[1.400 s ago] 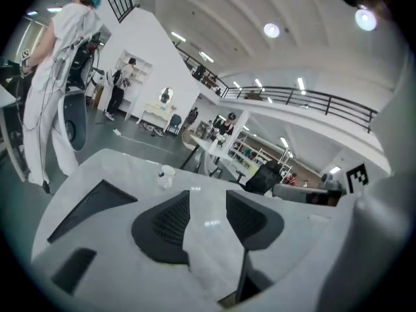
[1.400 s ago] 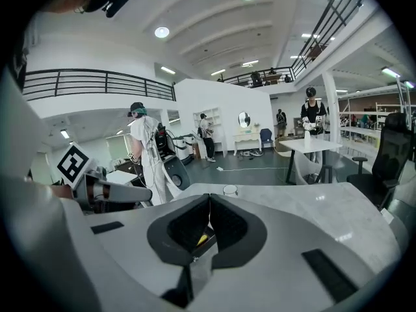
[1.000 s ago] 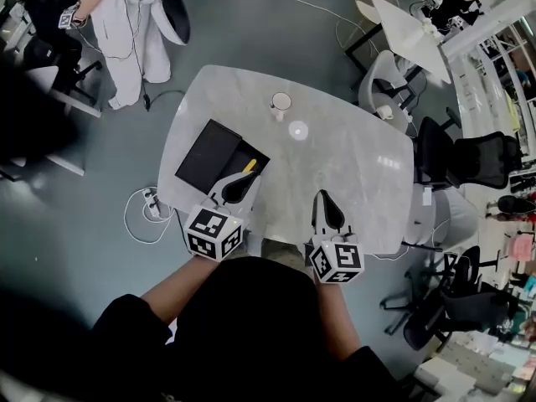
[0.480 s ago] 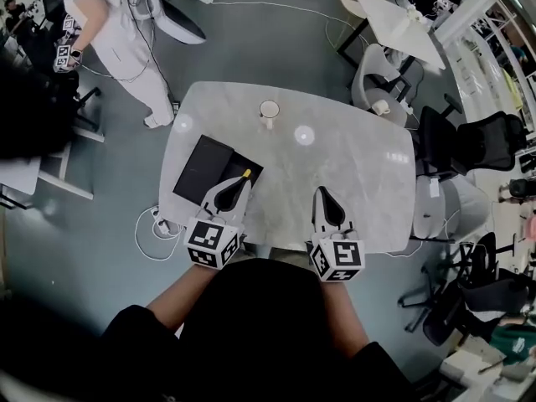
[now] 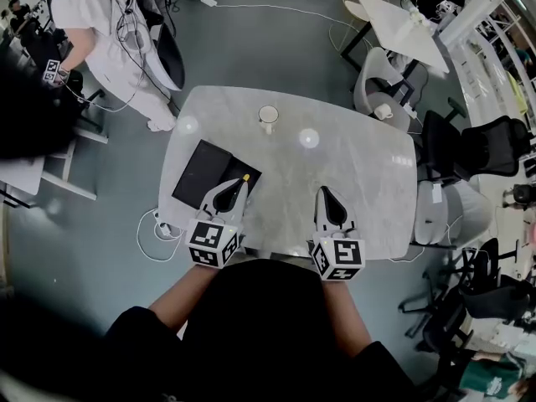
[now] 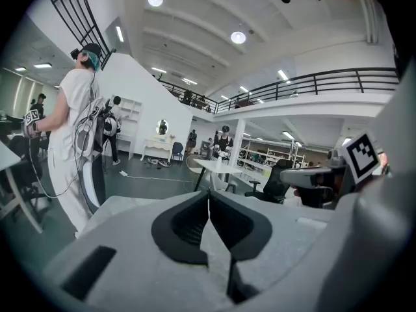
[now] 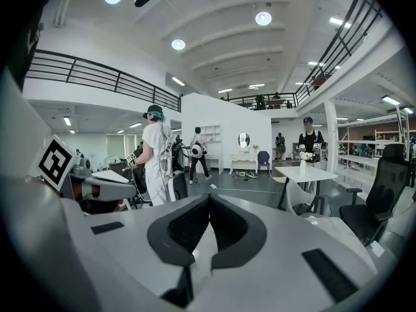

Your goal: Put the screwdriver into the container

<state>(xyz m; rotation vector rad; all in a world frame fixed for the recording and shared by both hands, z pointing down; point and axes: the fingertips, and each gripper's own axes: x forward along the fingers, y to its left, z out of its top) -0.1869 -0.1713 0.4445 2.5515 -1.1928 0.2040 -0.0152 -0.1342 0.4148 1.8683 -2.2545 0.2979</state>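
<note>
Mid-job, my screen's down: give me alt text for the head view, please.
Seen from above, both grippers sit shut over the near edge of a grey table: the left gripper points at a black container where the screwdriver shows yellow, the right gripper apart over bare tabletop. A mug stands at the far side.

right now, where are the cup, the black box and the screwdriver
cup (image 5: pixel 268 115): head view, middle of its open top
black box (image 5: pixel 203 167): head view, its flat dark top
screwdriver (image 5: pixel 245 177): head view, its yellow end
</note>
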